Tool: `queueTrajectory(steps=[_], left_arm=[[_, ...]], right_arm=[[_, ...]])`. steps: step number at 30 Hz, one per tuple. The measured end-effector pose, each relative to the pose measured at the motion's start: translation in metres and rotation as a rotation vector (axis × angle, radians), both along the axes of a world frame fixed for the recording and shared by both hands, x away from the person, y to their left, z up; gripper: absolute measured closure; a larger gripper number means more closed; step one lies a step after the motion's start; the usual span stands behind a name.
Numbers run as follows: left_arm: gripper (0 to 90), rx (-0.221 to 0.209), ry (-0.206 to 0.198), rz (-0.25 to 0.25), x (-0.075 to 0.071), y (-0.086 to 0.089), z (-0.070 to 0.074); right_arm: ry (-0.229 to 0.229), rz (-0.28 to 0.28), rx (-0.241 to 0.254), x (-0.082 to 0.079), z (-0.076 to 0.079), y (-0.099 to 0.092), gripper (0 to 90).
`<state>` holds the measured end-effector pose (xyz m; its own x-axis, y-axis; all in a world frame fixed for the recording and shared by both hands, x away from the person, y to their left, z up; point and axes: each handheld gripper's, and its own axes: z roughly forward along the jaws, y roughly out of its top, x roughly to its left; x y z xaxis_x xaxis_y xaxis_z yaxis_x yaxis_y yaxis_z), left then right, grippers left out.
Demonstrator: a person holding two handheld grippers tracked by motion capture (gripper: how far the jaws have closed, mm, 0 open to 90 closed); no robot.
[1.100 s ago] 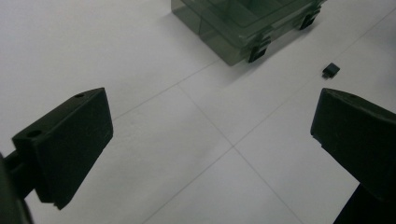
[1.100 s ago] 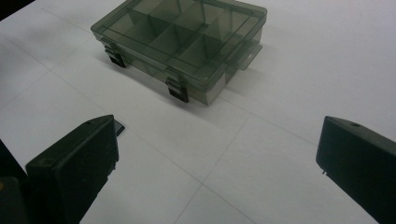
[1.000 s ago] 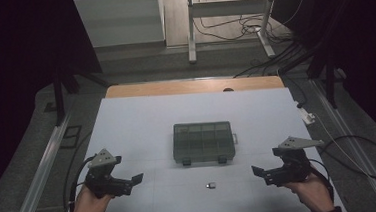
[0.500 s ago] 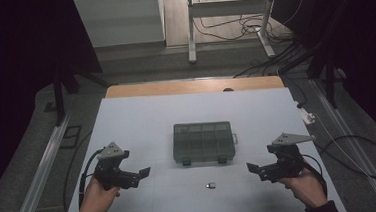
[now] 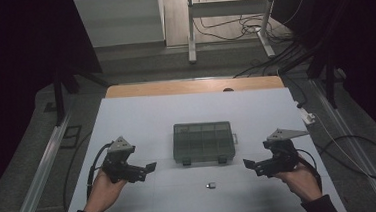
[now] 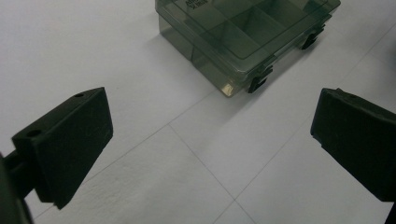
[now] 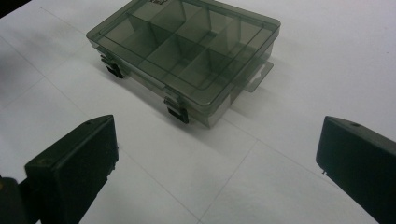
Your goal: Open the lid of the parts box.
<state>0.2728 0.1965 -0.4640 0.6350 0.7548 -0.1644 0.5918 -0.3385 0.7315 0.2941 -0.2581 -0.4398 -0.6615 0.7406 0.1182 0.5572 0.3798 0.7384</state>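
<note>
Both grippers had moved inward from the desk's (image 5: 126, 115) near corners toward the closed compartment box (image 5: 203, 141) at its middle, left gripper (image 5: 151, 167) and right gripper (image 5: 247, 164) fingers wide and empty, probably to unlatch it.

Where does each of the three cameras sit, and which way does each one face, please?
High view: above the person's side, looking forward and down at the table; both hands and claws show.
Left gripper view: on the left claw, facing the box; its two jaws show.
Right gripper view: on the right claw, facing the box; its two jaws show.
All three share the box.
</note>
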Motion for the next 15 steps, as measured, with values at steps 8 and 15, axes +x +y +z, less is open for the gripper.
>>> queueTrajectory(steps=[8, 15], left_arm=[[0.0, 0.033, -0.003, -0.01, 0.006, -0.01, -0.001], [0.0, 0.019, -0.001, -0.01, 0.014, -0.014, 0.0]], right_arm=[[-0.008, 0.007, 0.032, 0.007, -0.001, 0.006, 0.0], [-0.007, 0.019, 0.004, 0.014, -0.003, 0.011, 0.0]])
